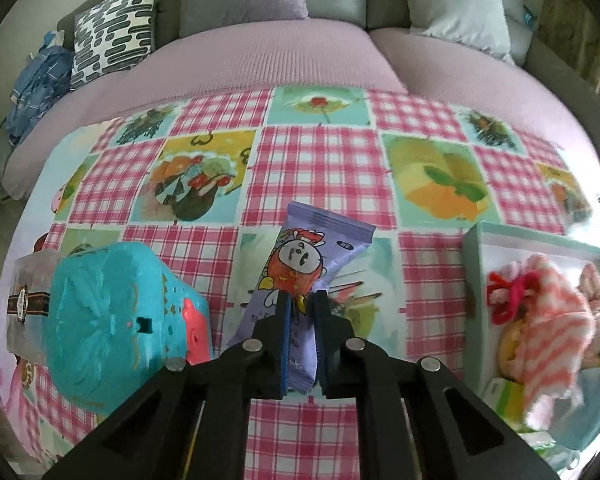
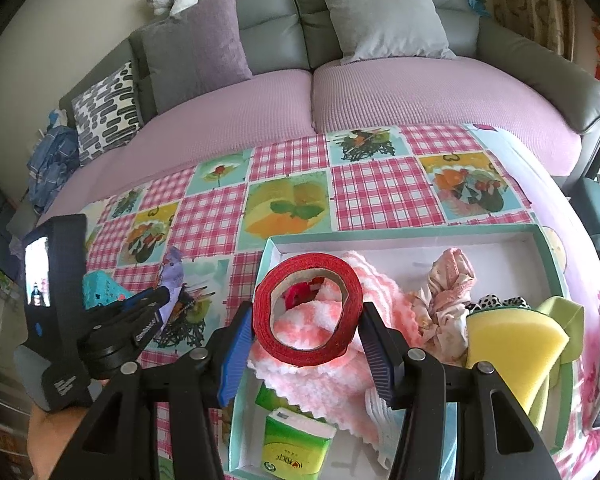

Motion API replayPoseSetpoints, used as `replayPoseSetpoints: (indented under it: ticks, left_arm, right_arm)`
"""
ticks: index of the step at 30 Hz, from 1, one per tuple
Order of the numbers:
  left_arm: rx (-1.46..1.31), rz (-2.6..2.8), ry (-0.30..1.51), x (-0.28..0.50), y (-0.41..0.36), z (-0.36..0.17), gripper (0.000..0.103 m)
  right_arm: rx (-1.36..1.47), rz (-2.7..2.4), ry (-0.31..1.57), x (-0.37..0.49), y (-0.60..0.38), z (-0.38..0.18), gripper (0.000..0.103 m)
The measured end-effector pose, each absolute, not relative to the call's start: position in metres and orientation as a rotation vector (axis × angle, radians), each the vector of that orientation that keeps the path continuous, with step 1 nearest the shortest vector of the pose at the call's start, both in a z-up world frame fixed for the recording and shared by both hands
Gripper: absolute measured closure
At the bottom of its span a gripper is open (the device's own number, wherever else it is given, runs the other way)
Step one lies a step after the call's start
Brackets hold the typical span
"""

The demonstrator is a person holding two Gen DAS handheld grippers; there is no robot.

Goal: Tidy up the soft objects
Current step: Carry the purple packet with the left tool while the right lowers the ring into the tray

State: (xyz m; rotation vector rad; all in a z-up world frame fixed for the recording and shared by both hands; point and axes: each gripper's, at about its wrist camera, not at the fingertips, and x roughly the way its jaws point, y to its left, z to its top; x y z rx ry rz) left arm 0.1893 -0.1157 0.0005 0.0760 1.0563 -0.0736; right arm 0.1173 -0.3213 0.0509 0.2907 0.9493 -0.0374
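My left gripper [image 1: 301, 305] is shut on a purple snack packet [image 1: 300, 268] with a cartoon face, held above the checked tablecloth. It also shows in the right wrist view [image 2: 162, 300], with the packet [image 2: 172, 276]. My right gripper [image 2: 306, 322] holds a red tape roll [image 2: 306, 312] between its blue pads, over a teal-rimmed tray [image 2: 400, 232]. The tray holds a pink-and-white knitted cloth [image 2: 328, 384], a crumpled pink fabric [image 2: 448, 300], a yellow sponge [image 2: 512, 344], a green tissue pack [image 2: 296, 444] and a spotted item [image 2: 500, 302].
A turquoise shoe-like object [image 1: 112, 320] and a clear box with a brown band [image 1: 28, 304] sit left of the packet. The tray [image 1: 476, 248] is on the right. A grey sofa with purple covers [image 2: 380, 92] and cushions stands behind the table.
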Motion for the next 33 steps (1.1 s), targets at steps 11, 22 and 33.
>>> replayPoseSetpoints:
  ticks: [11, 22, 33]
  left_arm:
    - [0.039, -0.234, 0.942, 0.156, -0.139, 0.05, 0.092]
    - [0.049, -0.434, 0.905, 0.139, -0.189, 0.068, 0.092]
    - [0.002, -0.529, 1.046, 0.153, -0.22, 0.028, 0.092]
  right_arm:
    - [0.307, -0.06, 0.909, 0.104, -0.335, 0.063, 0.048]
    - [0.375, -0.173, 0.922, 0.086, -0.382, 0.052, 0.048]
    - [0.379, -0.207, 0.962, 0.083, -0.397, 0.039, 0.048]
